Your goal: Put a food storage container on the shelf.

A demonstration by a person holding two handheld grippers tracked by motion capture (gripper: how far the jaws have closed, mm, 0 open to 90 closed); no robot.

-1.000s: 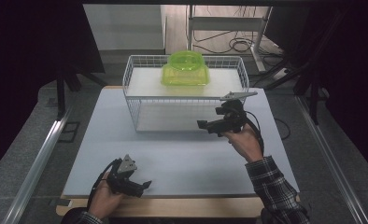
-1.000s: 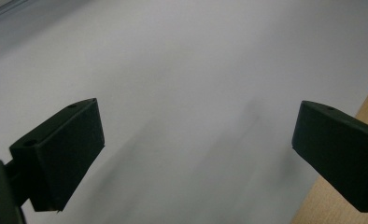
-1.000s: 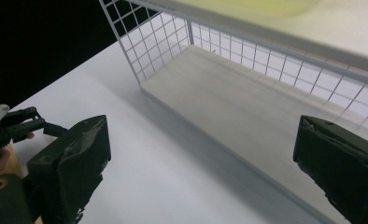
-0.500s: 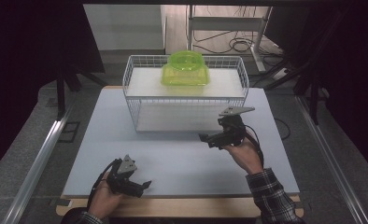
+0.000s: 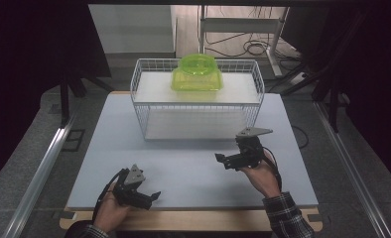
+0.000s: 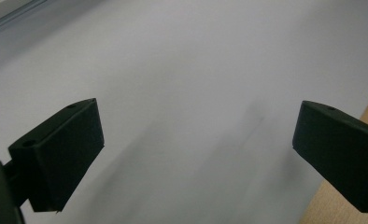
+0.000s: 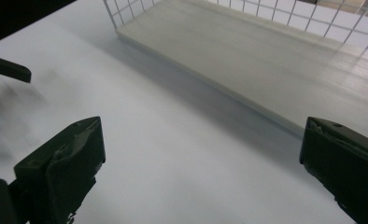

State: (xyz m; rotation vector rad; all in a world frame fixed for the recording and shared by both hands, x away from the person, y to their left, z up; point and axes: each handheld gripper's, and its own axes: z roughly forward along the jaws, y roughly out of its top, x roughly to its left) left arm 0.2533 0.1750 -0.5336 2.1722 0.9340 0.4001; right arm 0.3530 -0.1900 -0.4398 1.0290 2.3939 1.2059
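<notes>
Jaws of both grippers spread wide, nothing between them.

High view: left gripper held low at lower left of frame, over the near edge of the white table mat, tips pointing right. Right gripper held at centre right of frame, just in front of the wire basket, tips pointing left. Well apart from each other. Green plastic container resting on the shelf in the basket, at upper centre of frame, well apart from both grippers.

Left gripper view: two black jaws at lower left and lower right of frame, set far apart, bare white mat between them. Strip of wooden table edge at right of frame.

Right gripper view: two black jaws at the lower corners, set far apart, over white mat. Basket's lower board and wire wall across upper part of frame. Tips of the left gripper at far left edge of frame.
</notes>
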